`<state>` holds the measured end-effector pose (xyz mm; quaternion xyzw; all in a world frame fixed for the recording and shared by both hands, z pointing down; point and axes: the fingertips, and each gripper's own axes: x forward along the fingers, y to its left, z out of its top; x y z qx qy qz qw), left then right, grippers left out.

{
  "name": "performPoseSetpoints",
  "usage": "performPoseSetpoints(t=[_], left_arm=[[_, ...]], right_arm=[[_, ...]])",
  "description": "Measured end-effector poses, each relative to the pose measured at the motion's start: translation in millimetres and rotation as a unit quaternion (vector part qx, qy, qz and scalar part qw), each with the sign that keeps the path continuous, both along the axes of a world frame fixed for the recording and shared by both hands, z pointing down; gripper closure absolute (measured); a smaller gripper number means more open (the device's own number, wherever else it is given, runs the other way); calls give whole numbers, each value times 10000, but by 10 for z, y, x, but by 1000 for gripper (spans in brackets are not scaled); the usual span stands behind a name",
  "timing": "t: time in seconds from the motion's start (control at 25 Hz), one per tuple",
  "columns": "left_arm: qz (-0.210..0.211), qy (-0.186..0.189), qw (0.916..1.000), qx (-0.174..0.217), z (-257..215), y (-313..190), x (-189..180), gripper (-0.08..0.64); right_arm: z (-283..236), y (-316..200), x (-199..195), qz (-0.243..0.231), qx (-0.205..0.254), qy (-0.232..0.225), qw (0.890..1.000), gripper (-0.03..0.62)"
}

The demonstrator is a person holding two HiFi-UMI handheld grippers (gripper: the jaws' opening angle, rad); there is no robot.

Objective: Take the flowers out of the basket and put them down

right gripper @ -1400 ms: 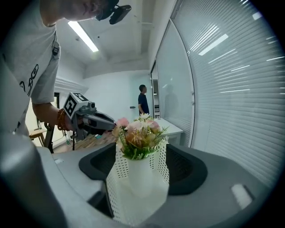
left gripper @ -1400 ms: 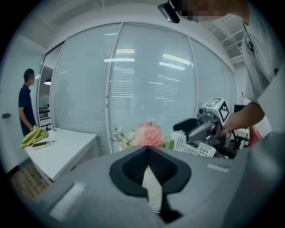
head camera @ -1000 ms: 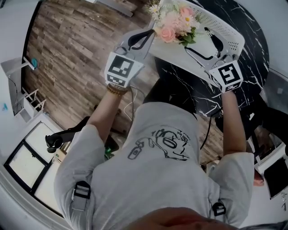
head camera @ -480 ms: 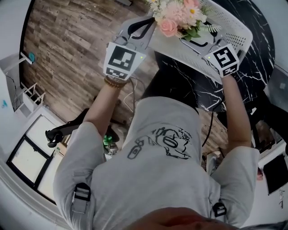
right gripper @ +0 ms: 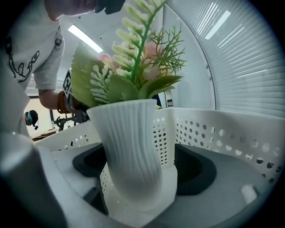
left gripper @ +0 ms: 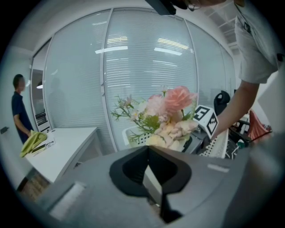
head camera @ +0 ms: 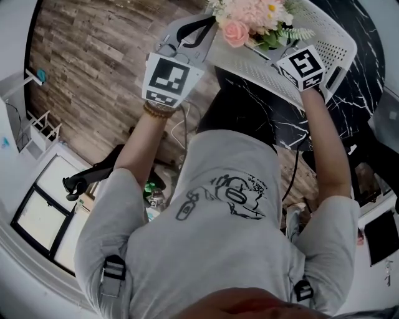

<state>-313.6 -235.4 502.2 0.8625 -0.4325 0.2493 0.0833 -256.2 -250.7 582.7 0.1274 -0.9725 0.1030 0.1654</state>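
Pink and cream flowers (head camera: pixel 249 19) stand in a white ribbed vase (right gripper: pixel 133 142) inside a white perforated basket (head camera: pixel 324 43) on the table. My right gripper (head camera: pixel 274 47) reaches into the basket under the blooms. Its jaws are opening wide, with the vase between them and the pads off it. My left gripper (head camera: pixel 196 31) is at the basket's near left corner, shut on a thin white edge of the basket wall (left gripper: pixel 153 182). The left gripper view shows the bouquet (left gripper: pixel 169 111) just beyond, with the right gripper's marker cube (left gripper: pixel 205 120) beside it.
The basket rests on a round black marble table (head camera: pixel 355 81) above a wooden floor (head camera: pixel 93 75). In the left gripper view a white desk (left gripper: pixel 58 147) stands at the left, with a person (left gripper: pixel 20 107) behind it before a glass wall with blinds.
My right gripper has slid further into the basket, up to the vase under the flowers. The left gripper has kept its place at the basket's corner.
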Motion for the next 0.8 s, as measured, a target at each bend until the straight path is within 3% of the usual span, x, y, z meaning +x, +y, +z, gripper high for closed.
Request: performPoseSetpoints(t=[0.48,0.8], left_arm=[[46,13,10000,-13,36,-15,31,557],[44,-12,10000,-16,41,-26,39,557]], right_arm=[[60,41,-220,-270,29,-397,9988,118],[45,55,-230,-356,115,-456,9983,178]])
